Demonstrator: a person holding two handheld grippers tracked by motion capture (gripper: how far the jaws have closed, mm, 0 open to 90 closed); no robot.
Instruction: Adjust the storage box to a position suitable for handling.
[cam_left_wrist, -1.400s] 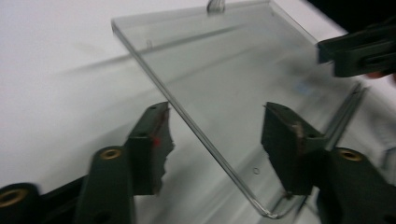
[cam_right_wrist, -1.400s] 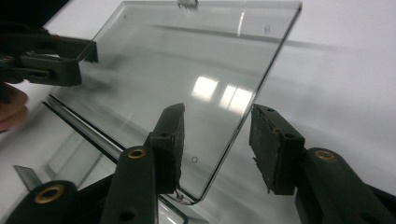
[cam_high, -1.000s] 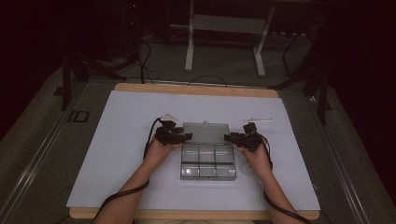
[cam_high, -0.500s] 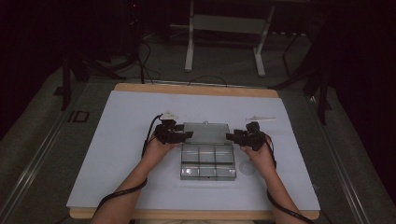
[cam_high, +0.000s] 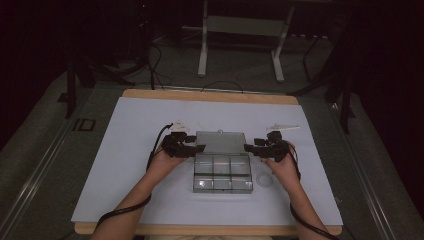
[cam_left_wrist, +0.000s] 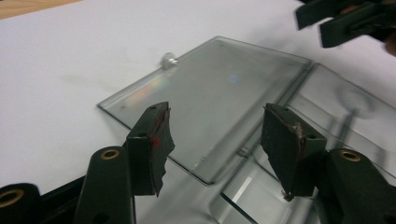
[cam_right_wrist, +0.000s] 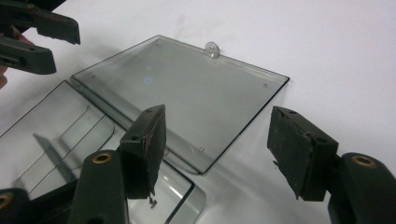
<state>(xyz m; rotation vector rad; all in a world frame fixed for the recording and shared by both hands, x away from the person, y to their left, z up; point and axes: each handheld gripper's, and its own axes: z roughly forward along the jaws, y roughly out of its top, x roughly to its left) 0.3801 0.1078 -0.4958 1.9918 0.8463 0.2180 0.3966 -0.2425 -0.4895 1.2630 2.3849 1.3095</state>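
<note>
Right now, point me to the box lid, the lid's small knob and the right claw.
Box lid (cam_right_wrist: 187, 107): right gripper view, middle of the flat clear panel.
Knob (cam_right_wrist: 213, 49): right gripper view, on the lid's far edge.
Right claw (cam_right_wrist: 219, 149): right gripper view, midway between its open tips.

**Open box at the centre, bare sheet around it**

The middle of the white sheet (cam_high: 140, 150) is occupied by the clear compartment box (cam_high: 222, 172), whose lid (cam_high: 220, 141) is laid flat on its far side. The left gripper (cam_high: 199, 148) is held at the box's left edge and the right gripper (cam_high: 248, 147) at its right edge, both with jaws parted; the gap between them is spanned by the box. A small clear disc (cam_high: 264, 179) lies just right of the box, and a pale strip (cam_high: 282, 127) lies beyond the right gripper. Broad bare sheet is left to the far left, the far side and the near edge.
</note>
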